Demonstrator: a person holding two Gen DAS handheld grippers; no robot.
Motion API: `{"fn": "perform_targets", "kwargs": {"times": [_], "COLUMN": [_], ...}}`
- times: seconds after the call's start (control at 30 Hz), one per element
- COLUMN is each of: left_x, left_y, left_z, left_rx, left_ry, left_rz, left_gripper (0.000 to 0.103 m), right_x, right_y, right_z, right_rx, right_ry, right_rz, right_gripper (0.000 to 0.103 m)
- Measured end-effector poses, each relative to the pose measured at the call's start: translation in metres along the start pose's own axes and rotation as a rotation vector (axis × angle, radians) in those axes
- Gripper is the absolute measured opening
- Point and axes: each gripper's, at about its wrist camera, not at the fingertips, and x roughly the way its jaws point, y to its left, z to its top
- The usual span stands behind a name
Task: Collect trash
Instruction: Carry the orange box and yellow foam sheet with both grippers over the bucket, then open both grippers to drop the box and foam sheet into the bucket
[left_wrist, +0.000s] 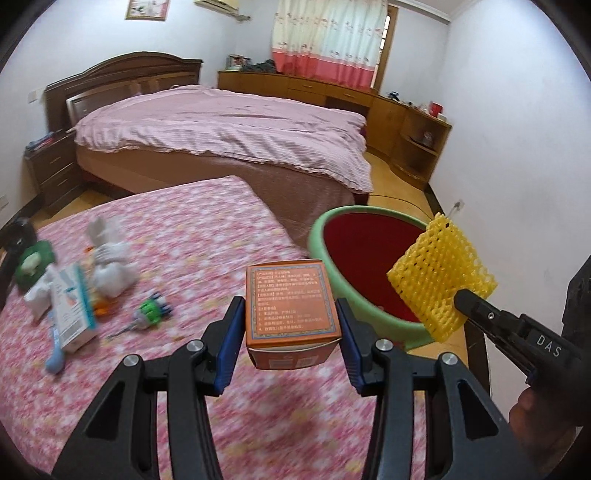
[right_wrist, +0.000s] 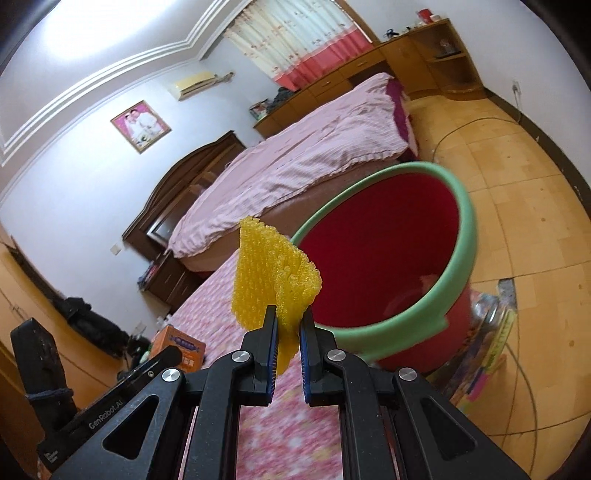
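1. The left gripper (left_wrist: 291, 317) points forward and downward over a pink floral table cover (left_wrist: 155, 229). Its blue pads press both sides of an orange box (left_wrist: 291, 302), which hangs clear above the cover with its printed face up.

2. The right gripper (right_wrist: 288, 325) is rolled, so in its own view the room tilts. Its jaws pinch a yellow foam net (right_wrist: 273, 280); most of the net sticks out beyond the fingertips. In the left wrist view this gripper enters from 4 o'clock, the net (left_wrist: 441, 277) hanging over the near rim of the bin.

3. The red bin with a green rim (left_wrist: 328, 254) stands just beyond the table edge, at 1 o'clock from the orange box. In the right wrist view its opening (right_wrist: 391, 243) fills the 2 o'clock area, just past the net.

4. A hand (left_wrist: 532, 410) holding the right gripper shows only in part at the 4 o'clock edge of the left wrist view; a dark sleeve (left_wrist: 576, 295) is cut off above it.

5. At 9 o'clock in the left wrist view, loose items lie on the cover: a white-and-blue carton (left_wrist: 72, 306), crumpled white tissue (left_wrist: 107, 258), a green toy (left_wrist: 151, 312) and a green packet (left_wrist: 33, 262). Motion blur makes them hard to identify.

6. The bin's bottom is in shadow; a small pale shape there cannot be made out. A clear container (right_wrist: 487, 332) beside the bin is blurred.
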Motion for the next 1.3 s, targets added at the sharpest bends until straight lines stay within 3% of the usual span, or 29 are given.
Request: {"fn": "perform_targets", "kwargs": {"times": [0.57,0.83,1.07,1.23,1.3], "left_x": [0.08,0.099,0.091,0.081,0.077], "left_y": [-0.072,-0.069,-0.058,-0.05,-0.047], "left_z": [0.029,0.032,0.034,0.033,0.032], "left_rx": [0.173,0.138,0.101,0.084,0.077], "left_ry": [0.011,0.05,0.044,0.037,0.034], "left_rz": [-0.087,-0.103,-0.095,-0.084,-0.079], "left_gripper": [0.049,0.051,0.052,0.051,0.052], "right_x": [0.027,0.039,0.046,0.045,0.043], "right_y": [-0.044,-0.044,-0.046,-0.045,-0.044], "right_z": [0.027,0.032,0.031,0.029,0.028], "right_rx": [0.012,-0.041,-0.027,-0.014,-0.012], "right_ry": [-0.016,-0.015,0.004,0.014,0.015], "right_rz": [-0.12,-0.166,-0.144,-0.142,-0.138], "right_gripper": [0.013,0.014,0.031,0.033,0.04]}}
